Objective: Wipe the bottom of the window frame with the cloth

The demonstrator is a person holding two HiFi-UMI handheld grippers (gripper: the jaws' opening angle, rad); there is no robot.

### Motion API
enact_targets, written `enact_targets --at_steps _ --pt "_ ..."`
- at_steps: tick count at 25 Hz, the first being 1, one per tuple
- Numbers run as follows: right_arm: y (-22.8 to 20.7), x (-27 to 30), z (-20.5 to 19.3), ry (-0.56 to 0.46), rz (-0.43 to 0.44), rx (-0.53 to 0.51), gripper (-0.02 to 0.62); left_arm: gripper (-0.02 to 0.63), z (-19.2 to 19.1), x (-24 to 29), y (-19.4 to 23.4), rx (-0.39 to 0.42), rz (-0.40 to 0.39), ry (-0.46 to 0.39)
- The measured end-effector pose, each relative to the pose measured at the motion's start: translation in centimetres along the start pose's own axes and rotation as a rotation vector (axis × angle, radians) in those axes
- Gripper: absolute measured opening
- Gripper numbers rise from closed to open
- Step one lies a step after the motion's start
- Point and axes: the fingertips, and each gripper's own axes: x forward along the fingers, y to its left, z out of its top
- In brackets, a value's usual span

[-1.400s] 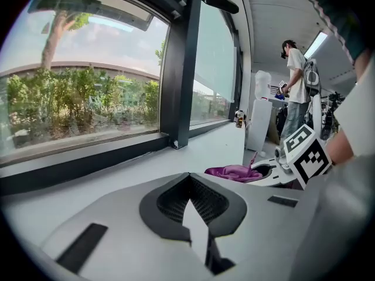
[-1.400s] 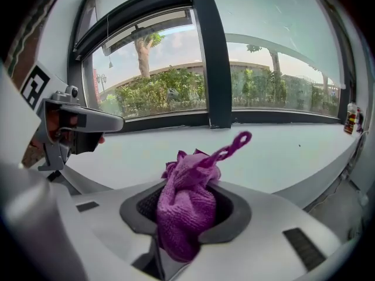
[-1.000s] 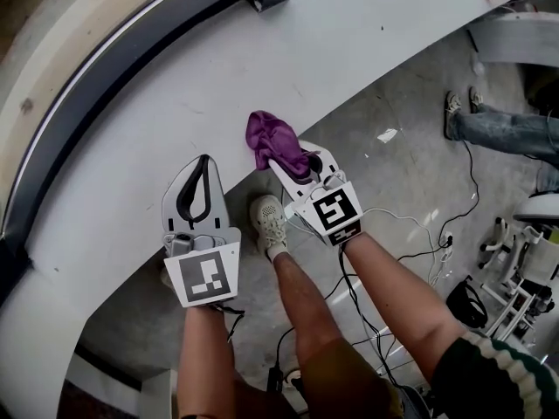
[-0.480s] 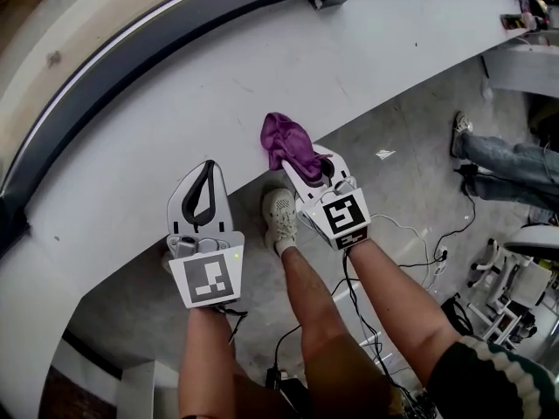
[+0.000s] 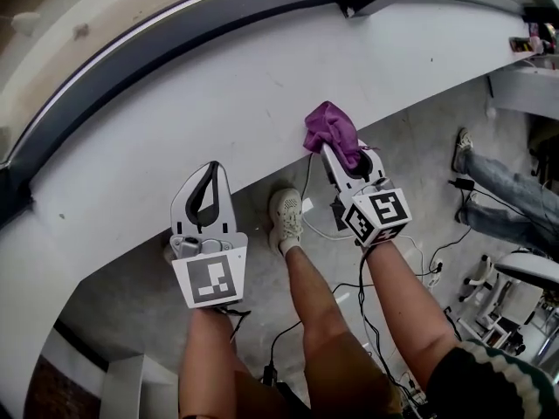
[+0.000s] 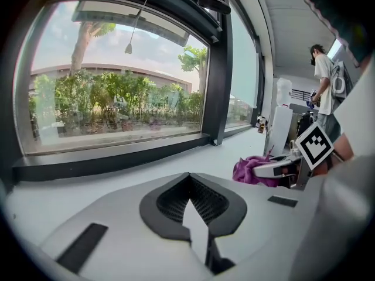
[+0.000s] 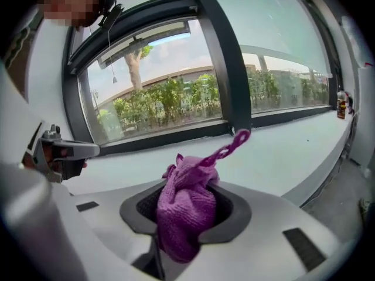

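Note:
A purple knitted cloth point(image 5: 331, 127) is bunched between the jaws of my right gripper point(image 5: 339, 153), which is shut on it. The cloth hangs over the front edge of the white sill point(image 5: 218, 85), well short of the dark bottom window frame point(image 5: 175, 26). In the right gripper view the cloth point(image 7: 186, 211) fills the jaws, and a loose strand sticks up toward the frame point(image 7: 176, 137). My left gripper point(image 5: 210, 169) is shut on nothing over the sill's front part. The left gripper view shows the cloth point(image 6: 251, 170) to its right and the frame point(image 6: 117, 160) ahead.
A dark vertical mullion point(image 6: 218, 81) stands on the frame at the right. Below the sill are my legs and a white shoe point(image 5: 286, 220), with cables on the concrete floor. Another person's legs point(image 5: 502, 186) are at the right, and a person point(image 6: 325, 69) stands farther off.
My right gripper has carried the cloth to the right along the sill's front edge. The left gripper has stayed about where it was.

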Motion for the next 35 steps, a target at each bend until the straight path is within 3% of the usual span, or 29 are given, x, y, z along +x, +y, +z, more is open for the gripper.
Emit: enact_targets --at_steps 4,9,26,35 --pt "0.2 0.8 -1.9 0.078 0.001 -0.028 0.147 0.005 0.1 -0.4 0.3 -0.013 0.004 -0.009" --pt "2.9 1.4 -3.7 0.132 0.062 -0.066 0.147 0.005 -0.4 -1.2 1.3 -0.026 0.015 -0.001" --pt "17.5 4.0 -5.9 0.212 0.292 -0.204 0.147 0.005 -2.9 -8.1 9.5 -0.091 0.134 -0.015" --pt "28.0 4.8 -7.7 0.252 0.426 -0.285 0.147 0.005 -5.0 -13.5 14.5 -0.144 0.205 -0.034"
